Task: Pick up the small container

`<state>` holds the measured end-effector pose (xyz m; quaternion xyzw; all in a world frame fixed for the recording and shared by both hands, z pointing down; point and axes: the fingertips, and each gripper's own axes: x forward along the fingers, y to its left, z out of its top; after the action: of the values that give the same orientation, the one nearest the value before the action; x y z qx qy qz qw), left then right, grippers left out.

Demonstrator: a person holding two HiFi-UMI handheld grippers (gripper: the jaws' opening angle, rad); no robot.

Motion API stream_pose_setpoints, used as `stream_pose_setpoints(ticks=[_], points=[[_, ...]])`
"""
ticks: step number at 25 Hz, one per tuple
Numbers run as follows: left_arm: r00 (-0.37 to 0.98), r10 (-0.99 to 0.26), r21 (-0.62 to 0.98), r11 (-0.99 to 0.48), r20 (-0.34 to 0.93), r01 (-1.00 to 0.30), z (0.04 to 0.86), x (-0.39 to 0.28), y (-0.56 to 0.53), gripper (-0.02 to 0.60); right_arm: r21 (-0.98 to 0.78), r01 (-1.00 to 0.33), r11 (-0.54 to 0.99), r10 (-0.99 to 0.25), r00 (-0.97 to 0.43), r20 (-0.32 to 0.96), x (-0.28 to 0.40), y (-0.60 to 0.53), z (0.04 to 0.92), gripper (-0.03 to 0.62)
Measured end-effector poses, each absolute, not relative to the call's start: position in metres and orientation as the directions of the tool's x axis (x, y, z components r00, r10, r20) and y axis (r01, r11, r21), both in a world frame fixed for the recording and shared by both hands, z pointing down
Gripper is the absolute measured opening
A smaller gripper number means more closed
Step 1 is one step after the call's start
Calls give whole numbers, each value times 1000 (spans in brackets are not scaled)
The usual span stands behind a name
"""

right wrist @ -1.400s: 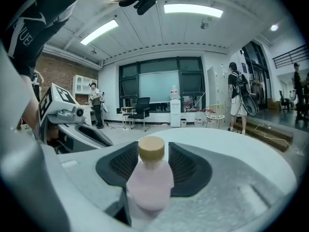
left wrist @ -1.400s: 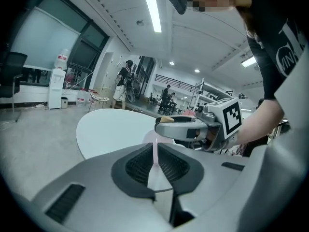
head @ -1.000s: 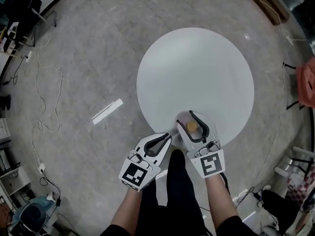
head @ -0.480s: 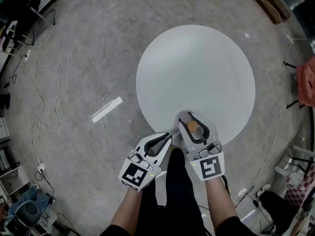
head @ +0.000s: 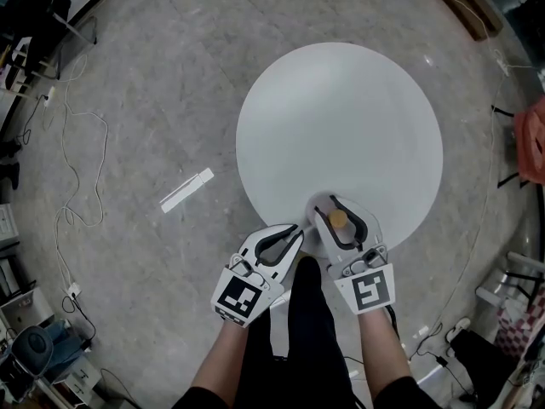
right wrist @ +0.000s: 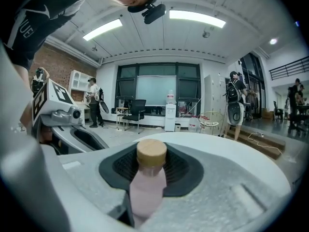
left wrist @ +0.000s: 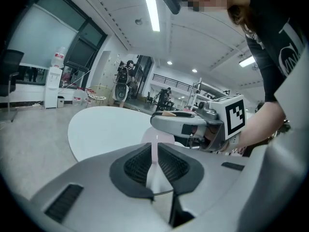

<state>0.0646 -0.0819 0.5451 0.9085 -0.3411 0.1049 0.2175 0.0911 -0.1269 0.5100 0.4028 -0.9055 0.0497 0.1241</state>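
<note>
The small container [head: 338,219] is a pale pink bottle with a round wooden cap, standing at the near edge of the round white table [head: 341,118]. My right gripper [head: 335,204] reaches over that edge, its jaws closing with the bottle between them. In the right gripper view the bottle [right wrist: 148,182] stands upright between the dark pads [right wrist: 188,170], which hold its sides. My left gripper [head: 295,230] hangs just left of it, off the table's rim. Its pads [left wrist: 140,163] are together with nothing between them. The right gripper [left wrist: 186,123] shows ahead of it.
A white strip [head: 186,192] lies on the grey floor left of the table. Cables [head: 77,169] trail along the left side. A red chair [head: 532,143] stands at the right edge. The person's legs are right below the grippers.
The right gripper's jaws have drawn in around the bottle. Both grippers have shifted slightly to the right; the bottle stays at the table's near edge.
</note>
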Motion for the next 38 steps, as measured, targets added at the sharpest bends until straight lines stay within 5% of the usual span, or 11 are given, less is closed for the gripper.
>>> stream_pose_setpoints(ticks=[21,24,38], points=[[808,-467,248,-787,358,-565,543,94,-91,36,23,-728,685,-717,-668,201,97,-128,434,121],[823,-453,241,-804,344,-543,535,99,-92,126,31,-720,693,-710,-674,204,95,-127,423,121],[850,-463,157,-847,252,-508,487,105,-102,104,38,-688,724,-679,-702,214,84,-123,379,121]])
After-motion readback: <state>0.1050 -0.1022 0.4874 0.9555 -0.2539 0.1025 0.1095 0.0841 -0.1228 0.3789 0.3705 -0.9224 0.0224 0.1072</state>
